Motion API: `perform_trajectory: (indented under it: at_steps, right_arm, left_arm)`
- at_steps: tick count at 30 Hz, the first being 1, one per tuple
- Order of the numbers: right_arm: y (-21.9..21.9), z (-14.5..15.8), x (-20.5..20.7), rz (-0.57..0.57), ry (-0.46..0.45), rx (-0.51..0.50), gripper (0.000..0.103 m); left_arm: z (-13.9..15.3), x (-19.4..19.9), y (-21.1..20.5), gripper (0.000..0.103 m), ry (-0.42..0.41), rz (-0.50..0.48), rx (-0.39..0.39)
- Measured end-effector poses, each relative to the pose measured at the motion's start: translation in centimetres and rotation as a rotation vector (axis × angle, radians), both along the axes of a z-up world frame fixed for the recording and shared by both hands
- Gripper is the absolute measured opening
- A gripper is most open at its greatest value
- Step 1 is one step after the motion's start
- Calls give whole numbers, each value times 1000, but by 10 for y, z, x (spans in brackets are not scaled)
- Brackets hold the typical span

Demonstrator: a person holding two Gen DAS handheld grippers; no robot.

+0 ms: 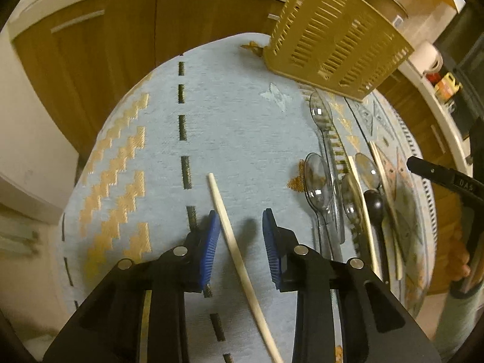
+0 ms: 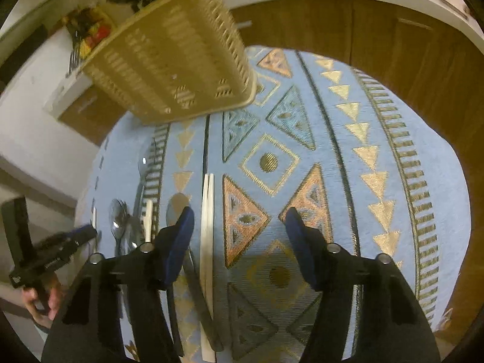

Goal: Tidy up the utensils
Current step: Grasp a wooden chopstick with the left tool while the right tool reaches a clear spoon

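Observation:
My left gripper [image 1: 240, 227] is open, its blue pads either side of a pale wooden chopstick [image 1: 239, 257] that lies on the blue patterned tablecloth [image 1: 236, 127]; the stick rests nearer the left pad. To its right lie several clear plastic spoons [image 1: 317, 181], a black spoon [image 1: 375, 205] and more pale sticks [image 1: 363, 205]. A tan slotted utensil basket [image 1: 338, 39] stands at the table's far side. My right gripper [image 2: 239, 220] is open and empty above the cloth, with a pair of pale chopsticks [image 2: 207, 242] just right of its left finger. The basket shows in the right wrist view [image 2: 175, 60] too.
Wooden cabinets [image 1: 121, 45] with a white counter surround the table. A brown paper cup [image 1: 381, 0] stands behind the basket. The table edge falls away at the left [image 1: 78, 187]. The left gripper also shows in the right wrist view [image 2: 60, 248], at the far left.

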State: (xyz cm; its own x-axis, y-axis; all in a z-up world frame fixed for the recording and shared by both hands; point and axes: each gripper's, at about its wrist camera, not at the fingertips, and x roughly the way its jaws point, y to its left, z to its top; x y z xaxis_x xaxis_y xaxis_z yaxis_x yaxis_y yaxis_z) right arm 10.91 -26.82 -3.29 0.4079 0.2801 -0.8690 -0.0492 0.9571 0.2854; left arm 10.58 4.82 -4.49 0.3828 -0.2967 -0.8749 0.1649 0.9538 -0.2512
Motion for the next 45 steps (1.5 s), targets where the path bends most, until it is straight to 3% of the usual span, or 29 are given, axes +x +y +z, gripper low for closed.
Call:
perform_trajectory:
  at_steps: [2,6,13,21,28,33,37,39,41,42,43,45]
  right_arm:
    - [12,-3,2,41,18,-18,44]
    - [35,-9,9,92,53,-49,42]
    - [55,-13,16,141,96,-151,35]
    - [67,-1,11,184,104,-77,35]
    - [99,-21,26,224,164,-128,36]
    - [130,-30,32,273,159,-247,36]
    - [162,-40,29,307,131,-333,35]
    - [168,-41,27,316,120,-328,29]
    - [165,-43,18,316,108,-319,29]
    - [168,-45,16,318,95,-318,28]
    - [169,-45,15,319,85,-316,28]
    - [168,-45,10,321,62,-300,28]
  left_arm:
    - [1,0,-6,27,-8,-8,28]
    - [2,1,-12,27,-11,-21,79]
    - [4,12,-10,27,48,-60,70]
    - [2,20,-4,27,82,-80,16]
    - [2,20,-8,28,97,-109,27]
    - [1,26,-5,28,144,-125,3]
    - [3,27,-14,28,155,-150,61]
    - [2,28,-21,28,153,-157,96]
    - [2,28,-28,20,141,-150,157]
    - [2,28,-30,9,131,-142,191]
    - [2,28,-32,5,120,-138,205]
    - [1,26,-33,4,103,-133,206]
